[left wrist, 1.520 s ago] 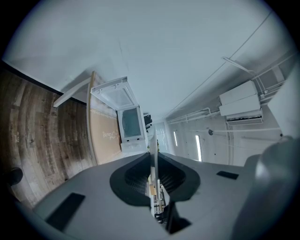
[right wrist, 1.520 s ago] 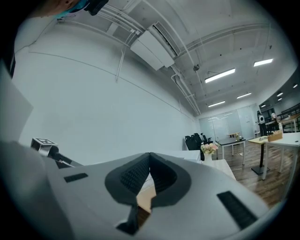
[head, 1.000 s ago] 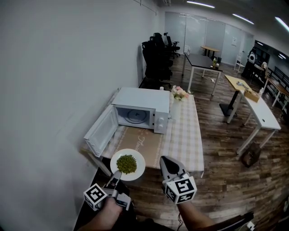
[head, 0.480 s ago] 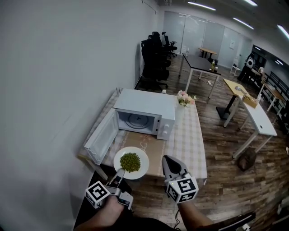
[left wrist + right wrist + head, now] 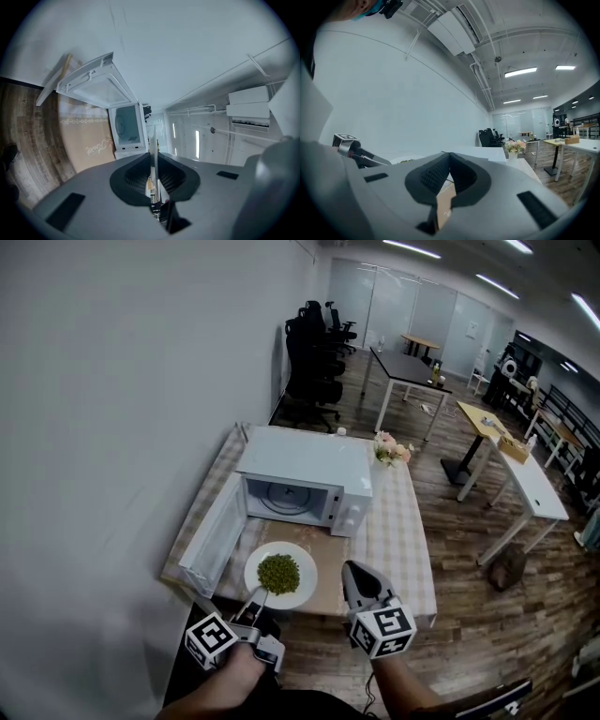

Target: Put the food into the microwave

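Microwave [image 5: 302, 479] mouth faces me, only the turntable inside, and the runner [image 5: 328, 554] in front is bare. Open door [image 5: 216, 535] juts out on the left, wall [image 5: 112, 427] just beyond, so it's tight there. Plate [image 5: 280, 575] in my left tool [image 5: 256, 598] overhangs the near runner. Surface [image 5: 403, 540] right of the microwave is bare, with flowers [image 5: 391, 450] behind its right corner.

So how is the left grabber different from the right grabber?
The left gripper is shut on the rim of the plate of green food. The right gripper holds nothing, its fingers shut together. The left gripper is nearer the microwave's open door, and the right gripper is on the plate's other side. Both point toward the microwave.
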Motion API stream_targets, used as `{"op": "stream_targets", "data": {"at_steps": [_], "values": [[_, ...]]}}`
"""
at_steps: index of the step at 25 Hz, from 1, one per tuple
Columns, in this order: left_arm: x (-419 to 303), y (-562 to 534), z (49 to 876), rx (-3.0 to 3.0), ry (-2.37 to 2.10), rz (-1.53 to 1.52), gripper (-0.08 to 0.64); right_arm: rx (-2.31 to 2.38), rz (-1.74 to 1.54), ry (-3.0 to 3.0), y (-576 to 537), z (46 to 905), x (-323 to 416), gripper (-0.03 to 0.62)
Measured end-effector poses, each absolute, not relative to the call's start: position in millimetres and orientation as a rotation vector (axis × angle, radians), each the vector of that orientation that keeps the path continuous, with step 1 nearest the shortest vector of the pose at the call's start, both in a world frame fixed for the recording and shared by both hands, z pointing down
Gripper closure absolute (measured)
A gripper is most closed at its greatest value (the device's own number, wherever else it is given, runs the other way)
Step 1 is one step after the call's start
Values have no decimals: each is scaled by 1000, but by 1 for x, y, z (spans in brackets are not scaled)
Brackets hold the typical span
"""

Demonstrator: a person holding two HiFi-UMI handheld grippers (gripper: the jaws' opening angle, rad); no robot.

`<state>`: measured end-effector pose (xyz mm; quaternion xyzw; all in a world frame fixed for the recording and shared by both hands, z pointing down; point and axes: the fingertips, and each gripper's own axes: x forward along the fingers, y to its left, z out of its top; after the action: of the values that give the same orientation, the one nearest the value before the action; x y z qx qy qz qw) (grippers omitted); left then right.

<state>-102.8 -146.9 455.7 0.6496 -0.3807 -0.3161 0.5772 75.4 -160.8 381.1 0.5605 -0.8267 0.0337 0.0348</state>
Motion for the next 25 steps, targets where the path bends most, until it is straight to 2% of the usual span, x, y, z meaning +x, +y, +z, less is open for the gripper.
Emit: {"op": "stream_targets", "data": {"at_steps": [25], "values": [[-94,-272,501,1476,-902,-744,522,1745,132,-2510,-272,405,77,589]]}}
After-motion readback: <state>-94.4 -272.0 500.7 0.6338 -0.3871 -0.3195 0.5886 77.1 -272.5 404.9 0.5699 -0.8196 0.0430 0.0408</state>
